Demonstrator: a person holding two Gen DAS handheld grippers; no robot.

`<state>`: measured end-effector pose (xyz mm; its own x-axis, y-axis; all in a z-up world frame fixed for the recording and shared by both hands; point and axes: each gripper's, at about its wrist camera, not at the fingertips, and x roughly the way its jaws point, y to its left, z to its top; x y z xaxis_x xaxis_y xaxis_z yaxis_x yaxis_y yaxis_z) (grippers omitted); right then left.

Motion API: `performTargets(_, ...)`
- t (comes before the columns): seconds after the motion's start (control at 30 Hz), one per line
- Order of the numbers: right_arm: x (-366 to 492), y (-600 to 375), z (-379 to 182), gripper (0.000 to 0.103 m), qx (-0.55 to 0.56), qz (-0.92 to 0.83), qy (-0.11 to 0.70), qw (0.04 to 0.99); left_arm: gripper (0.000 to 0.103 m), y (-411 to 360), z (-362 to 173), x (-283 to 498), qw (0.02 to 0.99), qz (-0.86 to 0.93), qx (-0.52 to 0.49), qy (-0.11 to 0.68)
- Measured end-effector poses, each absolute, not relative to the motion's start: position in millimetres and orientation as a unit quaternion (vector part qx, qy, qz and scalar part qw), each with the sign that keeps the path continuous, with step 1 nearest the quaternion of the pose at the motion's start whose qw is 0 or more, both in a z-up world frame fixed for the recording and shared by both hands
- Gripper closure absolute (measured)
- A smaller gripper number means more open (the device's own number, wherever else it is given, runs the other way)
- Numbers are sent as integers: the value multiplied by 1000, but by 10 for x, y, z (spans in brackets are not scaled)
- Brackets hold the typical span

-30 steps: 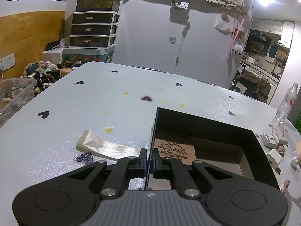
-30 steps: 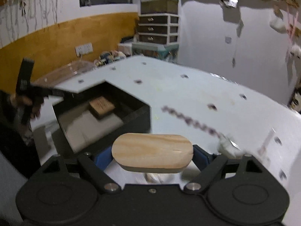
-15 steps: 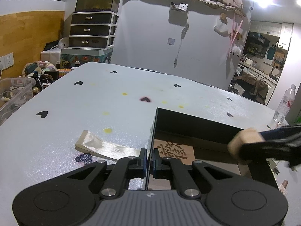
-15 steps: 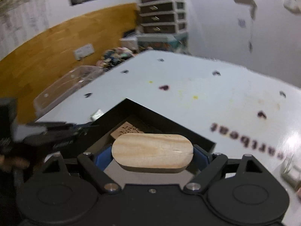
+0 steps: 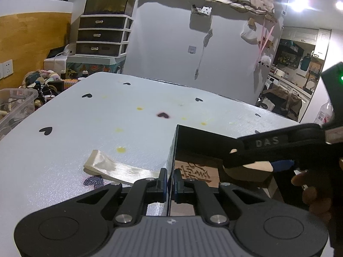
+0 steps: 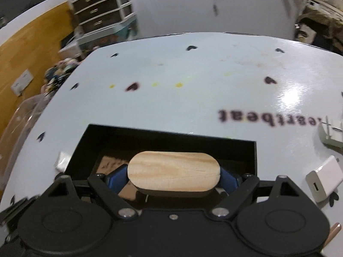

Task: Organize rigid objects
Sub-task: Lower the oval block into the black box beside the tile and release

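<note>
Right gripper (image 6: 173,180) clamps oval wooden block (image 6: 173,174) by rounded ends, poised over black box (image 6: 120,135) near table's front edge. Left gripper (image 5: 169,182) pinches box wall. Block likely light, stiff, smooth: end-grip suits.

Pale wood, black card and matt plastic on a glossy desk

The oval wooden block (image 6: 173,172) shows pale, smooth grain on its flat face, its edge dark. The black box (image 5: 205,139) has matt card walls and a brown cardboard floor. The desk (image 6: 193,98) is a pale, finely pebbled sheet, glossy toward 3 o'clock. Both tongs, left (image 5: 169,182) and right (image 6: 173,180), are matt black plastic with metal pivot screws and blue pads (image 6: 116,178). A satin ribbon strip (image 5: 115,168) is shiny; the white charger (image 6: 323,181) is smooth plastic.
</note>
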<state>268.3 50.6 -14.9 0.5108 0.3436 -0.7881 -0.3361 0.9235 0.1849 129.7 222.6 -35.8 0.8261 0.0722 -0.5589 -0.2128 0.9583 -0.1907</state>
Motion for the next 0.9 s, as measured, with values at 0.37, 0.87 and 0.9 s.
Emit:
performTargets(0.37, 2761, 574, -156, 10, -9, 182, 449, 875, 98, 2232, -359, 1304, 948, 73, -125, 283)
performTargets(0.87, 2658, 476, -83, 9, 0, 203, 454, 868, 98, 2247, -363, 1305, 948, 75, -125, 284)
performTargets(0.9, 2644, 449, -64, 9, 2, 206, 452, 868, 98, 2247, -366, 1303, 947, 76, -125, 284)
